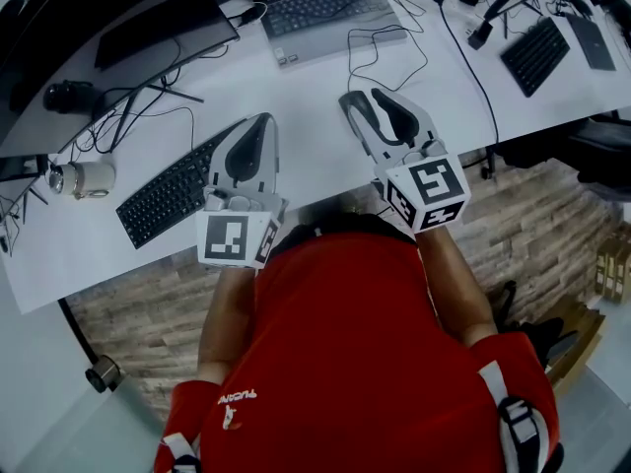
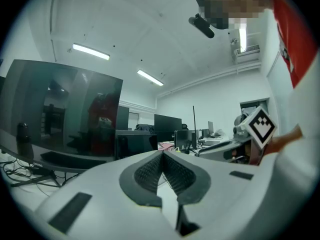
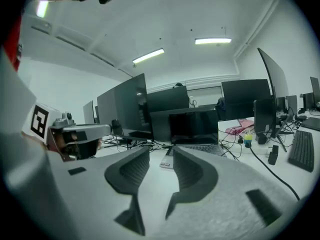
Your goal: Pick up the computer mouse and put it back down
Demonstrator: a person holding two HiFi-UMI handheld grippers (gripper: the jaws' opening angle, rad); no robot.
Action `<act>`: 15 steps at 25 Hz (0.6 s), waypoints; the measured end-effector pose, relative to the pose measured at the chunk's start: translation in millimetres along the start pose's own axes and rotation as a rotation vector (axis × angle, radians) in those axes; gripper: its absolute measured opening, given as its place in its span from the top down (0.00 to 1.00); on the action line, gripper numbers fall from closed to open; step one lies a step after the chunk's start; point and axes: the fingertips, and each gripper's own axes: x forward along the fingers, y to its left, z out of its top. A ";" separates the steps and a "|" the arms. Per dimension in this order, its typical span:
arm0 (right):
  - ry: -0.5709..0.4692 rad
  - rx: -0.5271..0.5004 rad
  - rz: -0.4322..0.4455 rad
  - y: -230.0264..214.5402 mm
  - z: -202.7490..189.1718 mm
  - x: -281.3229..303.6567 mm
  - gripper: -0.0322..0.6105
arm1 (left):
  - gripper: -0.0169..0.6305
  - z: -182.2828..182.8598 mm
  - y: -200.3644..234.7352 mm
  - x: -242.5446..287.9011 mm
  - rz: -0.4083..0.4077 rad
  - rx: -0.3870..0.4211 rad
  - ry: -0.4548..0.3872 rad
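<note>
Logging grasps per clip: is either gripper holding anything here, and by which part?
Nothing is held. The left gripper has its jaws shut tip to tip on nothing; the right gripper has its jaws apart, empty.

White table (image 1: pixel 306 116), edge to edge. Open laptop (image 1: pixel 325 8) at far side, centre. Black keyboard (image 1: pixel 173 197) nearer, left of laptop; pale cup (image 1: pixel 94 177) further left. Loose black cables (image 1: pixel 389 42) just right of laptop. Second black keyboard (image 1: pixel 535 55) well right of laptop.
</note>
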 end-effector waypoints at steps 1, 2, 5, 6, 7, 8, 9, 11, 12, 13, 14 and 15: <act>-0.016 -0.003 0.006 2.8 5.1 -2.4 0.72 | 0.96 0.8 0.1 -0.6 0.000 0.000 -0.002; -0.032 -0.006 0.011 5.7 9.6 -4.6 0.74 | 0.96 1.6 0.1 -1.2 -0.001 -0.001 -0.004; -0.075 -0.019 0.023 13.7 19.9 -10.8 0.80 | 0.96 3.8 -0.1 -4.0 -0.001 -0.002 -0.011; -0.087 -0.023 0.025 15.9 22.8 -12.7 0.82 | 0.96 4.9 -0.4 -4.9 -0.001 -0.002 -0.014; -0.098 -0.027 0.028 17.9 25.4 -14.5 0.84 | 0.96 6.2 -0.8 -5.6 -0.002 -0.002 -0.018; -0.110 -0.030 0.030 19.4 27.7 -16.3 0.86 | 0.96 7.5 -1.4 -6.2 -0.003 -0.002 -0.021; -0.123 -0.032 0.030 20.3 29.5 -18.0 0.87 | 0.96 8.7 -2.0 -6.8 -0.004 -0.002 -0.024; -0.145 -0.032 0.027 21.2 31.7 -21.4 0.90 | 0.96 10.9 -3.5 -8.3 -0.005 -0.003 -0.031; -0.153 -0.031 0.025 21.4 32.3 -22.9 0.91 | 0.96 12.0 -4.2 -9.1 -0.006 -0.003 -0.034; -0.160 -0.031 0.023 21.6 32.9 -24.1 0.92 | 0.96 12.9 -4.6 -9.9 -0.006 -0.004 -0.038; -0.167 -0.030 0.022 21.8 33.5 -25.0 0.94 | 0.96 13.6 -4.6 -10.7 -0.005 -0.005 -0.040; -0.173 -0.028 0.022 22.2 34.3 -25.8 0.94 | 0.96 14.1 -4.5 -11.3 -0.004 -0.007 -0.042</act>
